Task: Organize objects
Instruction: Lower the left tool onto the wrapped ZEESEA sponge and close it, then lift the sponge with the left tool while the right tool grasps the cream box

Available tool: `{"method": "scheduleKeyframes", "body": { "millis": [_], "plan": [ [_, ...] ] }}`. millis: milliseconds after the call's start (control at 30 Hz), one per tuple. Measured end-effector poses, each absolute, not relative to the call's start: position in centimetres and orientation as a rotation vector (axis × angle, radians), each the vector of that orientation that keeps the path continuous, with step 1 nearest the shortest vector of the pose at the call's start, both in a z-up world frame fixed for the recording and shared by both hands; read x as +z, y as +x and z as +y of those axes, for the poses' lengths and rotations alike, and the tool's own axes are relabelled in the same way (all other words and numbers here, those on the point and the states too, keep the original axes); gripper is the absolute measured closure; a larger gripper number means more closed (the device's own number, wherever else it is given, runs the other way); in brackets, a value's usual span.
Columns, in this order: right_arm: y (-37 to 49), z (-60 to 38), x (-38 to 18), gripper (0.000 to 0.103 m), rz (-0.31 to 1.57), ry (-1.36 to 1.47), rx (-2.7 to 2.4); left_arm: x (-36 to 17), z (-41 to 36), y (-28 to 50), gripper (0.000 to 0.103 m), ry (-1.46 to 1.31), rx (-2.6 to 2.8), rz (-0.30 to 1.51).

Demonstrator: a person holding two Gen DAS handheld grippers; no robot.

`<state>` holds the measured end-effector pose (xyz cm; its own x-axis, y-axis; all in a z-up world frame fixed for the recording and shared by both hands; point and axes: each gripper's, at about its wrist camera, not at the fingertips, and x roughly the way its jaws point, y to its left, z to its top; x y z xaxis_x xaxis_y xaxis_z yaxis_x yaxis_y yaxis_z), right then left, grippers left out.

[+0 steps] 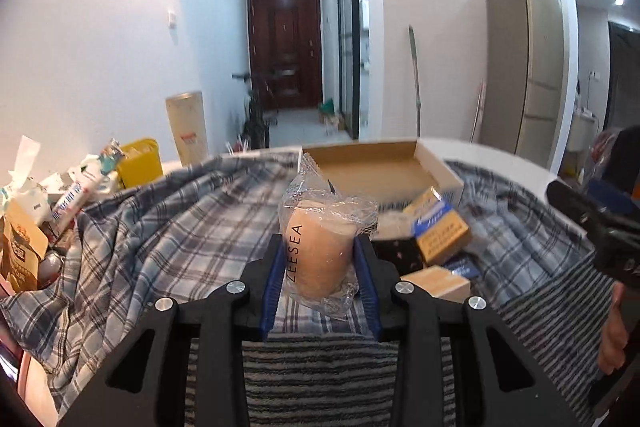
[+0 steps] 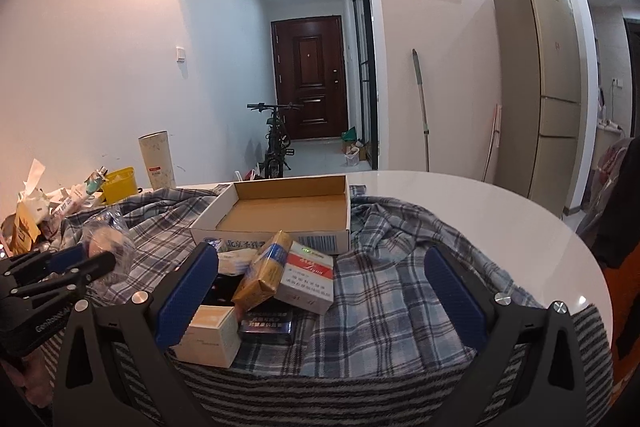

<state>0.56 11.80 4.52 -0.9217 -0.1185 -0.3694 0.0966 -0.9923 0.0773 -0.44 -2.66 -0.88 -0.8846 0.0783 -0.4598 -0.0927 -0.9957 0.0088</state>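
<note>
My left gripper (image 1: 319,247) is shut on a peach sponge in a clear plastic wrapper (image 1: 320,251) printed ZEESEA, held upright above the plaid cloth (image 1: 180,227). The same gripper (image 2: 80,259) shows at the left of the right wrist view, with the wrapped sponge (image 2: 106,241) at its tip. An open, empty cardboard box (image 2: 280,215) lies beyond, also seen as the box (image 1: 372,171). My right gripper (image 2: 320,253) stands open and holds nothing. A heap of small boxes lies at its left finger: a yellow box (image 2: 264,271), a white and red box (image 2: 308,279), a dark blue box (image 2: 266,327) and a cream box (image 2: 208,335).
A striped towel (image 2: 320,391) covers the near table edge. Snack packets and papers (image 1: 48,195) pile up at the far left, beside a yellow tub (image 1: 140,161) and a tall paper tube (image 2: 157,159). The bare white tabletop (image 2: 460,199) curves away on the right.
</note>
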Motion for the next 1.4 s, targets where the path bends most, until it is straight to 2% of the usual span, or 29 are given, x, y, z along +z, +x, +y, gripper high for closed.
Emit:
{"method": "scheduleKeyframes", "body": {
  "millis": [167,367,533,833,933,1067,1400],
  "plan": [
    [0.3,10.9,4.2,0.006,-0.120,0.643,-2.941,-1.1,-3.6,-0.6,0.067,-0.691,2.981,0.015],
    [-0.6,8.3,2.2,0.016,-0.027,0.809,-2.885,-1.4,-4.3,-0.6,0.066,-0.651,3.046,-0.010],
    [-1.4,6.3,0.3,0.019,-0.078,0.914,-2.712,-1.3,-4.1,-0.1,0.066,-0.612,3.052,0.008],
    [-2.4,2.7,-1.3,0.029,0.007,1.009,-2.644,-1.5,-4.3,-0.3,0.066,-0.630,3.069,-0.020],
    [-2.6,2.4,-1.6,0.035,0.015,1.030,-2.636,-1.5,-4.3,-0.2,0.066,-0.624,3.071,-0.022],
    [-2.9,2.3,-2.0,0.051,0.021,1.058,-2.618,-1.6,-4.4,-0.3,0.066,-0.631,3.068,-0.016],
    [-1.8,4.0,-1.1,0.051,-0.004,1.033,-2.644,-1.6,-4.0,-0.1,0.066,-0.605,3.061,0.018]
  ]
}}
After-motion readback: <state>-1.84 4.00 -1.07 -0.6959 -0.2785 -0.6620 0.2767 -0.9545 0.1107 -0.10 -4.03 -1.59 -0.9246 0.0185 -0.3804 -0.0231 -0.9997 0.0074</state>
